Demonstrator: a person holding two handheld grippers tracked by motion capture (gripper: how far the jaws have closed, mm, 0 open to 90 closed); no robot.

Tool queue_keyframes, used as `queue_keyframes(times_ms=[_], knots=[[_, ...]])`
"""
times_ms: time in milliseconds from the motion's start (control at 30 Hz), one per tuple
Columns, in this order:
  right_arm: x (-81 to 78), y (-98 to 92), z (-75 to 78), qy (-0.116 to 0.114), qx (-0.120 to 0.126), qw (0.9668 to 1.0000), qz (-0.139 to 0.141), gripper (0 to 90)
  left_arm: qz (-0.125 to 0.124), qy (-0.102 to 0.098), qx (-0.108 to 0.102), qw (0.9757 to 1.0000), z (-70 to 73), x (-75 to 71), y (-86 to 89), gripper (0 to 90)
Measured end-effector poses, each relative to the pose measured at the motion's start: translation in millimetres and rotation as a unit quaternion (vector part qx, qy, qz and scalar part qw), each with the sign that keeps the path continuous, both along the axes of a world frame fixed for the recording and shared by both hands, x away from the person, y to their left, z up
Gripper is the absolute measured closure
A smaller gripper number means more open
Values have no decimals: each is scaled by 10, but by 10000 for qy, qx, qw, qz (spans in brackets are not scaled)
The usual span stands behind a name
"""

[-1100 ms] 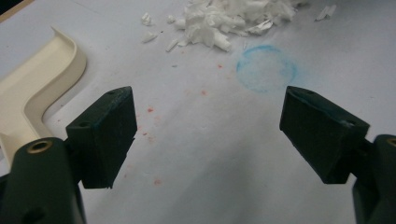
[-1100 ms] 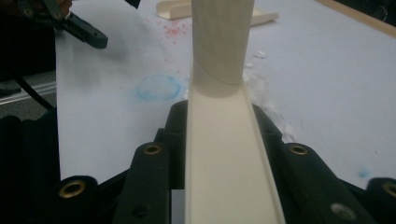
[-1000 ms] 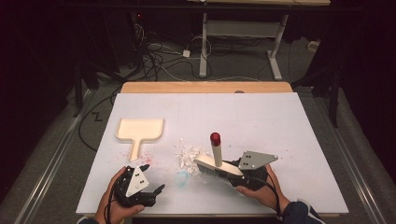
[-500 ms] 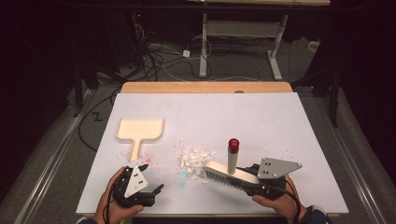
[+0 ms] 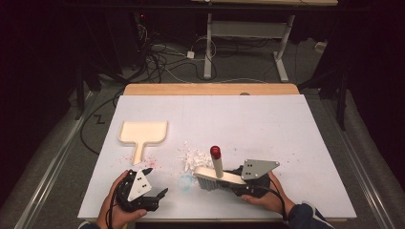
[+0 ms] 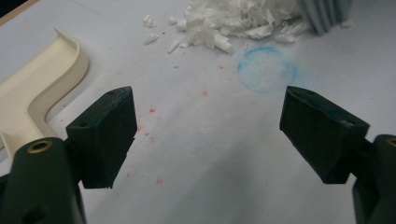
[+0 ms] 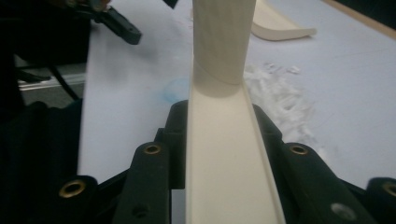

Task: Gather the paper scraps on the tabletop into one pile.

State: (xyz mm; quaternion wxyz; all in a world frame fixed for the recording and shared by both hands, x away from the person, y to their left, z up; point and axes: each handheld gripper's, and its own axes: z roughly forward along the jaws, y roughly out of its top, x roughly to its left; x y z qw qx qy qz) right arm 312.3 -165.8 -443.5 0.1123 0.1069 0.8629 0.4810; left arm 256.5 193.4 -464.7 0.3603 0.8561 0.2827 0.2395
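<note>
Right gripper (image 5: 237,182) clamped on the cream brush (image 5: 218,175), bristles down on the white table (image 5: 286,129), just beside the pile of white paper scraps (image 5: 193,157). Left gripper (image 5: 152,183) wide open, holding nothing, resting near the front edge. Cream dustpan (image 5: 143,132) lies well apart, upper left.

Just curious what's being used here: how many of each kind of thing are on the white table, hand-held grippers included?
Grippers: 2 (left, right)
Brush: 1
Dustpan: 1
Paper-scrap pile: 1
Total: 5
</note>
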Motion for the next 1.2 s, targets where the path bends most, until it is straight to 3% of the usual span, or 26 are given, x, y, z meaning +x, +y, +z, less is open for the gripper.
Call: queue_keyframes(times_ms=[100,267,433,533,600,800,1000,1133,1200], knots=[[104,49,5,-159,108,9998,-51,683,-5,9,17,10000,-3,-2,-8,180],[159,60,56,-32,289,9995,92,683,5,16,16,10000,-5,-12,3,180],[136,-33,180,9,540,9985,58,682,48,57,-15,10000,-5,-20,10,180],[144,-104,298,-40,792,9968,-122,682,61,59,-23,10000,-5,-16,13,180],[150,-130,348,-159,825,9958,-352,682,46,15,-7,10000,-4,-4,14,180],[272,-137,321,-448,695,9878,-1318,683,32,31,5,10000,-8,4,0,180],[469,-35,140,-696,412,9781,-1920,682,24,37,-20,10000,-10,8,0,180],[615,19,-57,-619,213,9704,-2326,682,24,44,-8,10000,-12,12,14,180],[648,48,-109,-597,229,9683,-2416,682,41,95,-32,9999,-14,6,13,180]])
